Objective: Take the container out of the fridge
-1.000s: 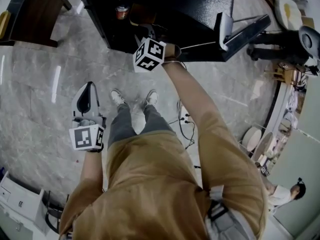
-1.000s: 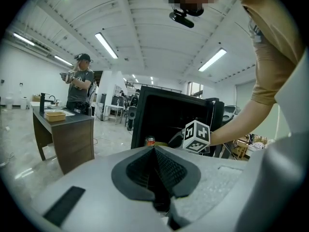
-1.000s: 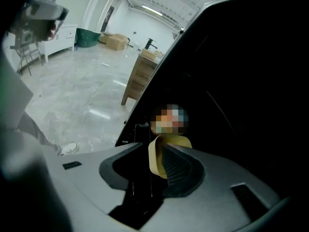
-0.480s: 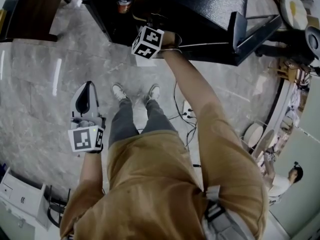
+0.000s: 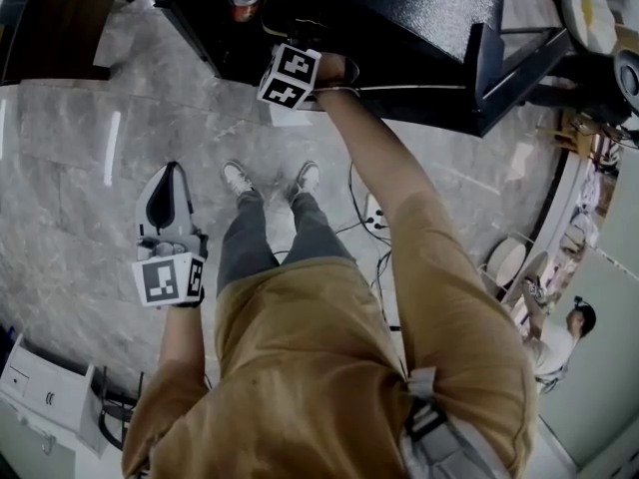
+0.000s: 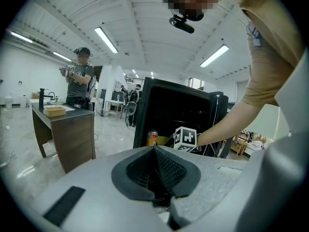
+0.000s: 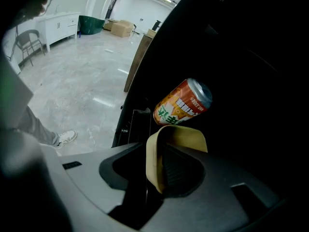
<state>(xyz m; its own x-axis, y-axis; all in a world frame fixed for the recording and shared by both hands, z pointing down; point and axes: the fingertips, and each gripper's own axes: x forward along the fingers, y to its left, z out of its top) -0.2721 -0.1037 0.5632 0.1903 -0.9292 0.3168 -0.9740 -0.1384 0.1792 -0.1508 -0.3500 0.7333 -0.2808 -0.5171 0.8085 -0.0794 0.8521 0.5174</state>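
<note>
Container [image 7: 186, 137], tan, sits at lower centre of the right gripper view, inside the dark fridge [image 5: 399, 18] before an orange can [image 7: 182, 102]; right gripper [image 7: 153, 164] pinches its wall, likely to draw it out; left gripper [image 5: 168, 183] hangs aside, pressed together, empty.

At eleven o'clock strip lights [image 6: 107, 39] are glowing over a polished stone floor [image 6: 113, 137], and a person [image 6: 79, 81] is standing behind a counter [image 6: 65, 129] at nine o'clock: an open lab hall.
</note>
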